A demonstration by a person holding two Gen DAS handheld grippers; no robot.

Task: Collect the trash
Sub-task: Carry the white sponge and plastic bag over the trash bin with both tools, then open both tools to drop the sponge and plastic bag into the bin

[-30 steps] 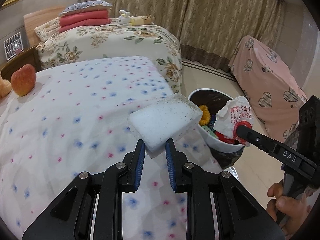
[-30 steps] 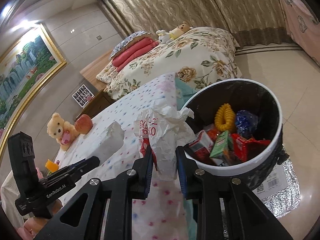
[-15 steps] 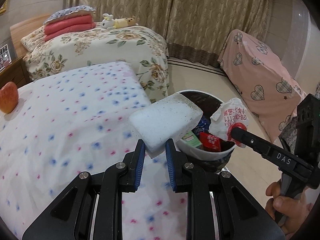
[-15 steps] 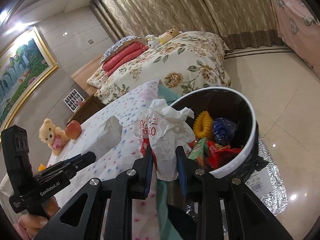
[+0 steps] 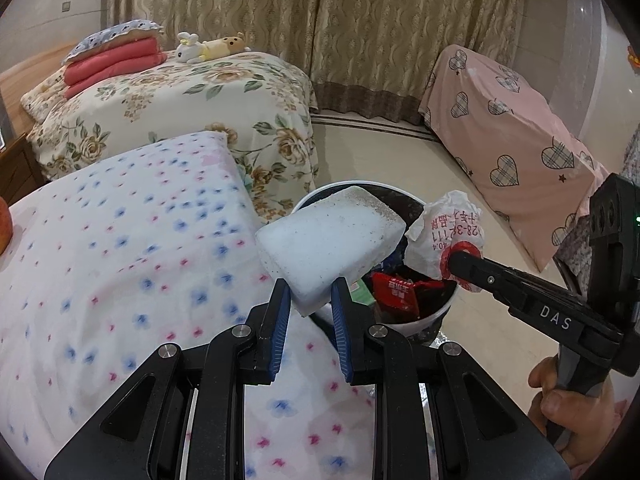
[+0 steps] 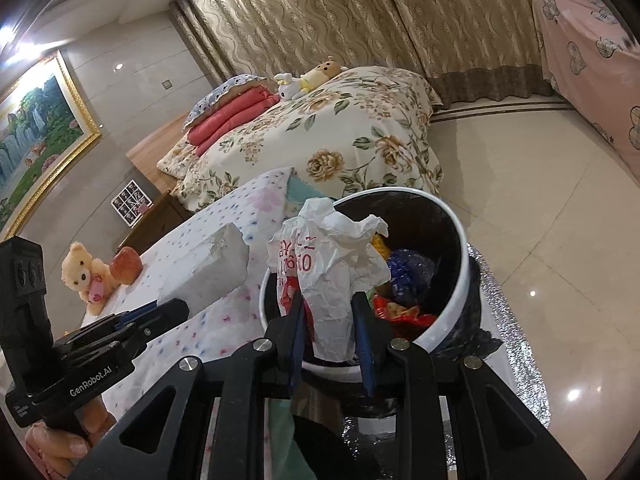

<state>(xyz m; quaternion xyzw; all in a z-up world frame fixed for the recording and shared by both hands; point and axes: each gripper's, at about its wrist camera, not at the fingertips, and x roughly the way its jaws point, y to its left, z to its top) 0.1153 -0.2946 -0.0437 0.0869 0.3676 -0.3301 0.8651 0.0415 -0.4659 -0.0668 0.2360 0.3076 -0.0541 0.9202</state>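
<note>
My left gripper (image 5: 307,294) is shut on a white foam block (image 5: 330,250) and holds it over the near rim of the round trash bin (image 5: 424,318). The block also shows in the right wrist view (image 6: 208,270). My right gripper (image 6: 327,312) is shut on a crumpled white paper wrapper with red print (image 6: 332,256) and holds it above the bin (image 6: 448,308). The wrapper also shows in the left wrist view (image 5: 446,240). The bin has a white rim, a black liner and several colourful wrappers (image 6: 404,280) inside.
A bed with a white dotted sheet (image 5: 120,248) lies beside the bin. A floral bed (image 5: 180,100) stands behind it. A teddy bear (image 6: 86,276) and an apple (image 6: 125,266) lie on the dotted bed. A pink covered piece of furniture (image 5: 520,136) stands at the right. A silver mat (image 6: 504,336) lies under the bin.
Both grippers have moved from over the bed toward the bin. The foam block now covers part of the bin's opening and the wrapper hangs over its inside.
</note>
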